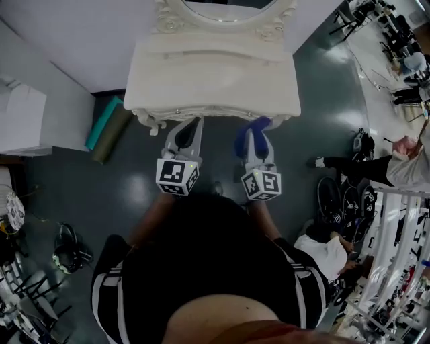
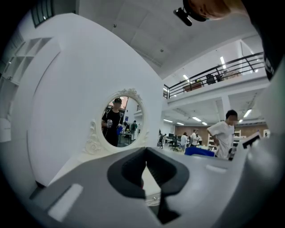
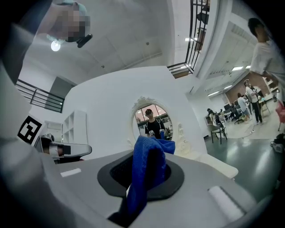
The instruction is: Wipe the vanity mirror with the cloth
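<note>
Dark grey floor, white wall panel behind, busy open hall off to the right with people well apart from the work. White vanity table [image 1: 215,80] stands against the panel; vanity mirror [image 1: 228,8] rises at its back, well beyond both grippers, which hang short of the table's front edge. Left gripper [image 1: 191,127]: jaws closed tip to tip, nothing between them. Right gripper [image 1: 255,138]: jaws clenched on the blue cloth [image 1: 259,124], a loose fold standing up past the tips and a tail hanging below. No contact with the glass yet, so wiping looks not begun. Risks, as I judge them: the pinch takes only a narrow part of the cloth, so drag on the glass could pull it free or roll the fold aside, leaving hard jaw tips to scrape the mirror. The reach goes across the whole table top, so a forearm or the idle left gripper could knock the carved frame [image 2: 95,142]. Pressing hard on a mirror that may be lightly mounted could rock it. Hard to read: the head view cuts the mirror off at its top edge, showing only the lower arc. In both gripper views the mirror is small and shows reflections only, so any smears cannot be made out. Cloth's full extent is hidden by the right gripper body, and the table legs lie mostly out of sight.
</note>
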A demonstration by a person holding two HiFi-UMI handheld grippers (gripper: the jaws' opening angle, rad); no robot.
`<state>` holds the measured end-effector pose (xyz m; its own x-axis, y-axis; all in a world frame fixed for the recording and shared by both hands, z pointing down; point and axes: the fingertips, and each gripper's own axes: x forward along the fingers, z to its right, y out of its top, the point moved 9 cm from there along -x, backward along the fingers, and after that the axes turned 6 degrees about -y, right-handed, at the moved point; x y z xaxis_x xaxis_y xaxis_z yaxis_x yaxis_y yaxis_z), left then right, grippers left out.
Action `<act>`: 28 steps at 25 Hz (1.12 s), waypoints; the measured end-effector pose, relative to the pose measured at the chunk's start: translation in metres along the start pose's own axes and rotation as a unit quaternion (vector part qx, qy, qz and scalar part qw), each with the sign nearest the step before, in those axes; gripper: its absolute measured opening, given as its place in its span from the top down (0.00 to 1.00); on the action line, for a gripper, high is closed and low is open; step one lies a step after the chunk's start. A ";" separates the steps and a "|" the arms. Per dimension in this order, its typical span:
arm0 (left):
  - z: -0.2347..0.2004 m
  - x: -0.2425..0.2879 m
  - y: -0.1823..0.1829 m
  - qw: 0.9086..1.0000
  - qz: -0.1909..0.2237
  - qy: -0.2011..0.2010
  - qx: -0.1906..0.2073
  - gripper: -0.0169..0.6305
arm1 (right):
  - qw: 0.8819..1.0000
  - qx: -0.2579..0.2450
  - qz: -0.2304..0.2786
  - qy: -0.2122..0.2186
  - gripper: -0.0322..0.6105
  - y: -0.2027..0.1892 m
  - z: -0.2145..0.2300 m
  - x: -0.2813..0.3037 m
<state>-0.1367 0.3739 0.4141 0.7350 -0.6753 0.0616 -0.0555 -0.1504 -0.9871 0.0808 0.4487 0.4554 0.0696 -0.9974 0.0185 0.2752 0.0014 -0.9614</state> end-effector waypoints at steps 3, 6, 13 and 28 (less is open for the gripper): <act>-0.011 -0.006 0.000 1.000 0.000 0.001 -0.002 0.96 | 1.000 0.002 0.004 -0.006 0.89 -0.003 -0.007 0.003; -0.022 -0.012 0.000 1.000 0.000 0.003 -0.002 0.96 | 1.000 -0.006 0.007 -0.011 0.89 -0.004 -0.013 0.008; -0.059 -0.026 -0.001 1.000 -0.004 -0.002 -0.007 0.96 | 0.999 -0.022 0.006 -0.030 0.89 -0.015 -0.034 0.020; -0.093 0.010 0.007 1.000 0.003 -0.001 -0.009 0.96 | 1.000 -0.015 0.018 -0.016 0.89 -0.010 -0.045 0.069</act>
<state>-0.1932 0.2990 0.4217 0.7355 -0.6754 0.0547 -0.0732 -0.1594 -0.9845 0.0397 0.3771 0.4538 0.1092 -0.9940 -0.0071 0.2434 0.0337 -0.9693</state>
